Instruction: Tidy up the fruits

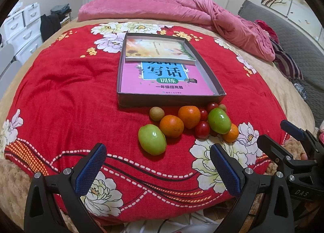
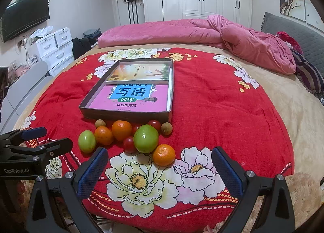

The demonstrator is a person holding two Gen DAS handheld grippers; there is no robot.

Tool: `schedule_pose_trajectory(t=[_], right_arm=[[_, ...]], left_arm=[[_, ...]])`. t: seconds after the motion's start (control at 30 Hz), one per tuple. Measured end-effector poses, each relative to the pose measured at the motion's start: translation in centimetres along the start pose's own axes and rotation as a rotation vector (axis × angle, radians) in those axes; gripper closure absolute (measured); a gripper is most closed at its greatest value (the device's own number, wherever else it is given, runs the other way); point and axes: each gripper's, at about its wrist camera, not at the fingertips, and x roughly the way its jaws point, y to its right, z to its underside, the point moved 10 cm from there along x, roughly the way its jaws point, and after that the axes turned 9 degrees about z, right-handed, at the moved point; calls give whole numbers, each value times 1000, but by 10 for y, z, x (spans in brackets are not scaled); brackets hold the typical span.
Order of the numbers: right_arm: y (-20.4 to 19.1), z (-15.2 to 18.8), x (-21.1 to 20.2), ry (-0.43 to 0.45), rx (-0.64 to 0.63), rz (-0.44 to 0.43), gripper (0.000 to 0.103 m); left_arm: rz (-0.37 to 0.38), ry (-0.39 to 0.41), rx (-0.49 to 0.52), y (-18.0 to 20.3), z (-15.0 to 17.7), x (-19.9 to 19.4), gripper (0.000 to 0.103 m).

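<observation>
A cluster of fruit lies on the red flowered cloth in front of a shallow dark box. It holds two green fruits, three oranges, small red tomatoes and brown longans. My left gripper is open and empty, just short of the near green fruit. My right gripper is open and empty, close to the nearest orange and big green fruit. The right gripper also shows in the left wrist view.
The box holds two books, a pink one and a yellow-green one. A pink quilt lies bunched at the far side of the bed. White drawers and a TV stand at the left.
</observation>
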Motion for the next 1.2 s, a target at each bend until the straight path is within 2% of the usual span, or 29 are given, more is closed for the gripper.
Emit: schedule_pose_trajectory(t=[0.33,0.7,0.87,1.0,1.1,1.2], right_arm=[[0,2,2,-6,-2,2,0],[4,4,19,-41,11,15,0],[12,9,36,-100,18,44,0],[21,20,58,-190,6,102,0],[20,30,73,-260,-11,90,0],[14,35,82,-284,-56,92,4]], left_arm=[[2,-14,-12,-4,3,4,1],[-2,-51,-73,-25,6,20,1],[5,-104,-77,-31,12,38,1],[2,-118,-61,-31,14,47,1],[-7,-125,-42,-31,14,51,1],[-14,-115,-32,-32,11,53,1]])
